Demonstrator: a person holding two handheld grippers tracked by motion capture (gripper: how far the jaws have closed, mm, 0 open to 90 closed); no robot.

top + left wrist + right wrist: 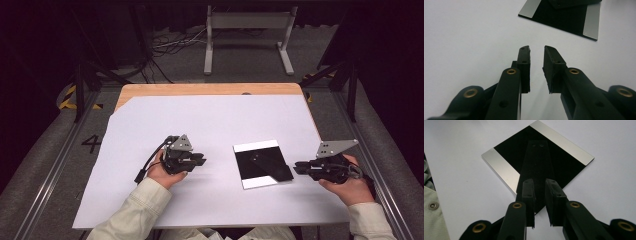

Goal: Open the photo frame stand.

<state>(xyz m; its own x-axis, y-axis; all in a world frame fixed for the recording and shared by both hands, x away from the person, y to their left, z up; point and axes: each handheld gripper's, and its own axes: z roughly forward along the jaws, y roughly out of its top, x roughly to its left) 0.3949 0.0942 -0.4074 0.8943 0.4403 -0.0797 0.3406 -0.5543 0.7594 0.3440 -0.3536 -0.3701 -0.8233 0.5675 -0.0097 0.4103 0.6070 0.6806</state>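
Left gripper [200,161] rests on the sheet [200,120], held in the left hand [165,172]; its jaws stand apart with only bare sheet between them, and they point toward the plate [262,164]. Right gripper [298,167] lies just beside the plate's right edge, held in the right hand [345,187]; in the right gripper view its jaws [539,192] are spread a little, nothing pinched, with the strip [537,162] running away from their tips. The plate, black with a pale band on two opposite sides, lies flat on the sheet between the grippers. The black strip lies on top of it.
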